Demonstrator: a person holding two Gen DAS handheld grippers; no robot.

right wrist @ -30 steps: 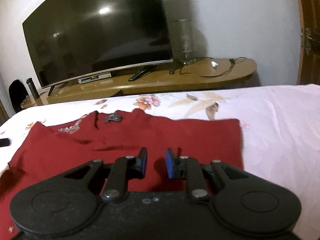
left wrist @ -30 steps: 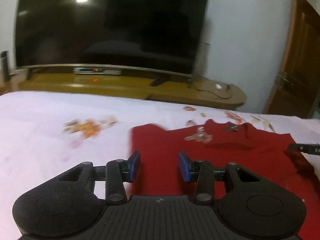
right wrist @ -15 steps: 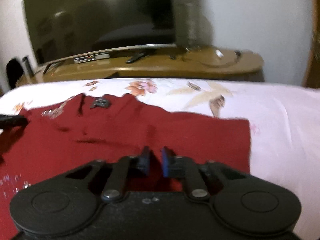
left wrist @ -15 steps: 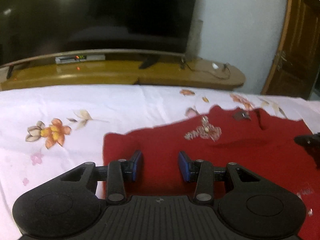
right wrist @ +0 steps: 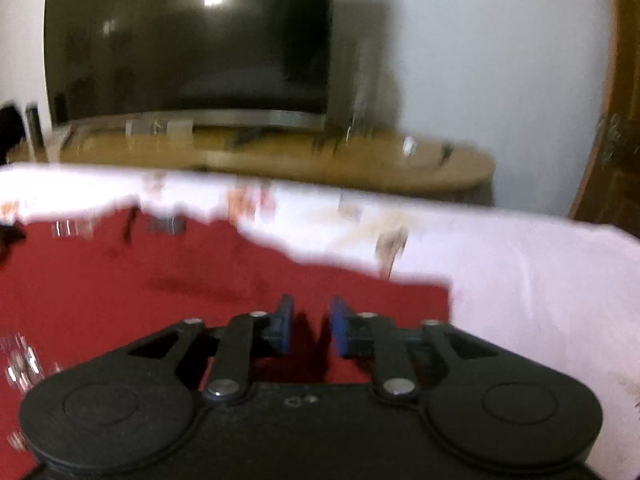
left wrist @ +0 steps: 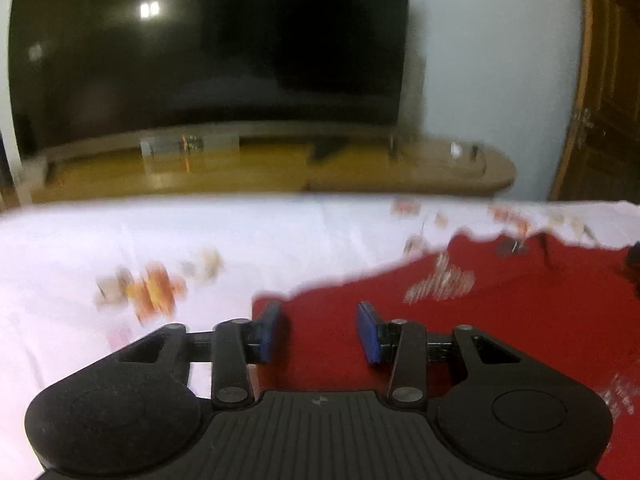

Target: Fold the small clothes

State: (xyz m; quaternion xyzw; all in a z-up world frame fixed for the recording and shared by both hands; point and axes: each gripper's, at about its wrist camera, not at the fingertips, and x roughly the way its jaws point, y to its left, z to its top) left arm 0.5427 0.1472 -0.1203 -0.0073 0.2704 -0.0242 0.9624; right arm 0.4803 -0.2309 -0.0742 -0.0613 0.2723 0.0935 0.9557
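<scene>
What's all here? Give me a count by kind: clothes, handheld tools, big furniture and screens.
Clothes: 1, the red top lying on the flowered bedsheet.
Handheld tools: 2, the left tool and the right tool.
Screens: 1, the television.
Furniture: 1, the wooden TV stand.
Doors: 1, the wooden door.
Total: 6.

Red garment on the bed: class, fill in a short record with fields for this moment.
garment: red knit top with silvery trim, spread flat
surface: white floral bedsheet
left gripper: open, over the top's edge, nothing between its pads
right gripper: jaws opening, over red fabric
background: dark television on wooden stand
</scene>
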